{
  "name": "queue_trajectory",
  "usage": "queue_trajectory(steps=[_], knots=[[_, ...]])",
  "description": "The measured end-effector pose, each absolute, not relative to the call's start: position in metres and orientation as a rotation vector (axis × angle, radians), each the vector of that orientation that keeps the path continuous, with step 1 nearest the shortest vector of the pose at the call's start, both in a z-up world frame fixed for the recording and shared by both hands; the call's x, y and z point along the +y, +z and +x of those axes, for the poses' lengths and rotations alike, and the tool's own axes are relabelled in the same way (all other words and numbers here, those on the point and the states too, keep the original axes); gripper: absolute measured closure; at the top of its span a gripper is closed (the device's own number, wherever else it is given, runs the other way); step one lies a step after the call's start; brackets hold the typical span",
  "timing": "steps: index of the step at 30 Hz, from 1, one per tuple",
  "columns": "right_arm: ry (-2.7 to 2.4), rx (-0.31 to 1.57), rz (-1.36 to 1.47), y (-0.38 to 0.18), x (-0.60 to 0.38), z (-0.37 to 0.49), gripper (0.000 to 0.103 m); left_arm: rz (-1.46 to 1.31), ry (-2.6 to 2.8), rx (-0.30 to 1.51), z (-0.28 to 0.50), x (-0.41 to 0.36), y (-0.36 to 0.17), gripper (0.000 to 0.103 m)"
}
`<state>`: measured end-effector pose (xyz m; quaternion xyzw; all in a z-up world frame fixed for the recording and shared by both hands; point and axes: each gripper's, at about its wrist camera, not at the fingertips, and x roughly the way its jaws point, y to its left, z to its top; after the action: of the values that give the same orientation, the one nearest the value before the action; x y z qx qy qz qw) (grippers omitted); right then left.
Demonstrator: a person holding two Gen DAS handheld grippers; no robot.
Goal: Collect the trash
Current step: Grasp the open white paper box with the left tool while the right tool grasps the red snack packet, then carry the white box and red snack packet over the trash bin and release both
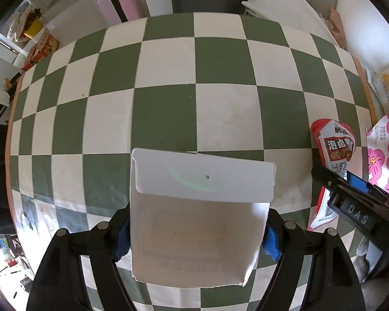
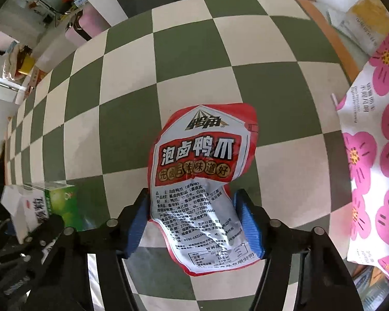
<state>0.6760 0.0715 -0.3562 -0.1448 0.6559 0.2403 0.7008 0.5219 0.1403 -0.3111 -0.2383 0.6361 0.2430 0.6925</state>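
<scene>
L gripper [image 1: 198, 233] pointed fwd over the checkered table [image 1: 220, 62], pads clamped on both sides of an opened white carton [image 1: 194, 215], flap up, held above the cloth. R gripper [image 2: 190, 223] closed on a red snack wrapper [image 2: 199, 181], wrapper upright btwn the blue pads [image 2: 138, 223]. Flowered bag [image 2: 370, 155] lies to the right, probably at table edge. R gripper sits just right of L.

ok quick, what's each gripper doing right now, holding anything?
Left gripper: closed on the white carton.
Right gripper: closed on the red snack packet.
</scene>
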Motion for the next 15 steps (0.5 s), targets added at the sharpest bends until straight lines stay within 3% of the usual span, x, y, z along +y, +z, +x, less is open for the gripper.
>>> queue_trajectory(steps=[15], knots=[[0.534,1.278,-0.338,-0.288,0.061,0.617,0.039,-0.526,0.571,1.315,0.462,0.153,-0.255,0.026]])
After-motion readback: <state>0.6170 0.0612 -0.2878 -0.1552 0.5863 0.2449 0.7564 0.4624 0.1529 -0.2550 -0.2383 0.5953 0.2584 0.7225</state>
